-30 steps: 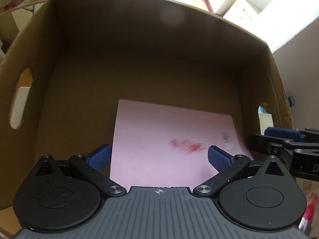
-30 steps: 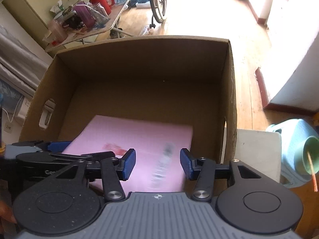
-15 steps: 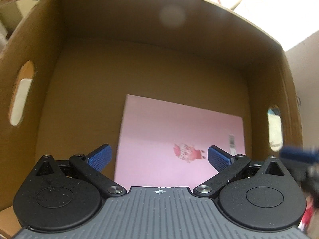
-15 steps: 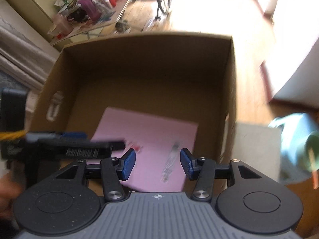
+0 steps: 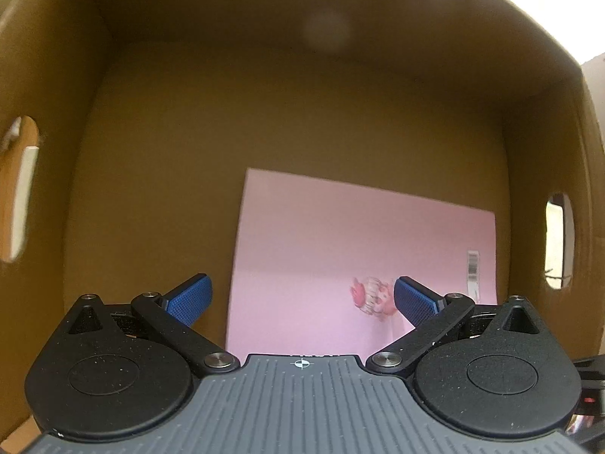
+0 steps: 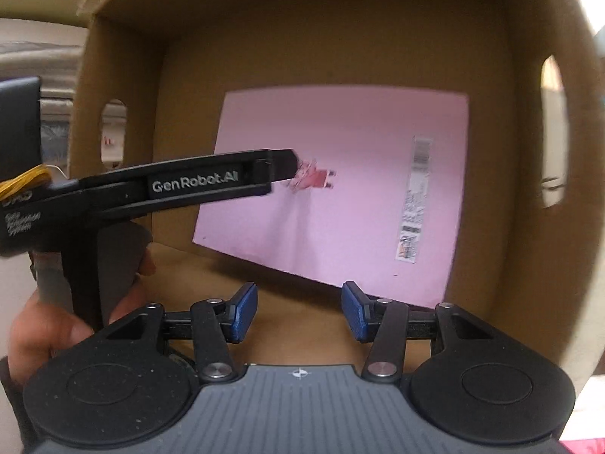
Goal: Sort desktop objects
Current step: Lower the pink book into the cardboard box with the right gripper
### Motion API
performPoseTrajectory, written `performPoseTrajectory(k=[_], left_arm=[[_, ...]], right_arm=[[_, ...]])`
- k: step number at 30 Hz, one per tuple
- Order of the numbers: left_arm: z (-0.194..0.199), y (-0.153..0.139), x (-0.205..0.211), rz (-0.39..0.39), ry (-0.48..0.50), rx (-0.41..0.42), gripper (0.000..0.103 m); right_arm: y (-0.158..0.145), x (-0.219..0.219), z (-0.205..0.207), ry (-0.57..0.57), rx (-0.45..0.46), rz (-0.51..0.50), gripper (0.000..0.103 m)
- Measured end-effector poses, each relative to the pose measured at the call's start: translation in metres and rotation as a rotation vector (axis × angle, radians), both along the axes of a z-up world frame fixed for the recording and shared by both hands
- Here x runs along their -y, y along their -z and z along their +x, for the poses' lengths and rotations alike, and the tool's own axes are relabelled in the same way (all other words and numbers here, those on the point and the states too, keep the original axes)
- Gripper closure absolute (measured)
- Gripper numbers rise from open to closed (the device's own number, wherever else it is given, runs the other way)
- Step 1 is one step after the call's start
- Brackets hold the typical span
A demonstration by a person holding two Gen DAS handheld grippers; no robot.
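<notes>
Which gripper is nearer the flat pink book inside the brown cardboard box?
Left. The left gripper hangs over the flat pink book near its cartoon print; the right gripper hangs off its near edge.

- Dim, shadowed cardboard box [image 5: 264,113] interior
- Daylight blown out at top right corners, glowing through handle cutouts
- Strong fisheye bending at edges
- Slight motion blur, soft focus
</notes>
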State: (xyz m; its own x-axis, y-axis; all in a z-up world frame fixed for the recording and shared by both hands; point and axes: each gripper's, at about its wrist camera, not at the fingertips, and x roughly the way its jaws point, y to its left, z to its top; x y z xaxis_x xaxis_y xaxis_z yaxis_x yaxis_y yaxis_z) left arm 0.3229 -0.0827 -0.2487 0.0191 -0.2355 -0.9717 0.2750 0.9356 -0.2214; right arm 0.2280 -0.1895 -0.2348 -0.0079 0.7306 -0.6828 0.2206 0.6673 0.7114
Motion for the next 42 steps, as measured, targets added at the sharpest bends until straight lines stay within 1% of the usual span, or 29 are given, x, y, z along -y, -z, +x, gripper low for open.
performPoseTrajectory(k=[5,11,17,21,26,31,35,42], left_arm=[[-0.001,0.003,0.005,-0.011,-0.003,-0.027,0.000],[-0.001,0.007,0.010,-0.012,-0.008,-0.043,0.000],[-0.005,0.009,0.017,-0.027,-0.004,-0.045,0.000],[-0.008,0.009,0.025,-0.029,0.003,-0.028,0.000],[-0.013,0.009,0.037,-0.030,0.017,-0.008,0.000],[-0.014,0.009,0.046,-0.041,0.019,0.004,0.000],[-0.013,0.009,0.051,-0.064,0.012,0.007,0.000],[-0.011,0.010,0.061,-0.098,0.006,0.027,0.000]], right_arm=[[0.013,-0.016,0.006,-0.060,-0.048,-0.007,0.050],[0.021,-0.024,0.005,-0.069,-0.061,-0.026,0.050],[0.026,-0.017,0.000,-0.011,-0.060,-0.058,0.050],[0.028,-0.010,-0.001,0.026,-0.053,-0.077,0.050],[0.030,-0.005,-0.001,0.041,-0.051,-0.081,0.050],[0.032,-0.007,0.001,0.033,-0.043,-0.087,0.050],[0.038,-0.007,0.002,0.053,-0.051,-0.090,0.050],[0.045,0.001,0.005,0.133,-0.050,-0.087,0.050]])
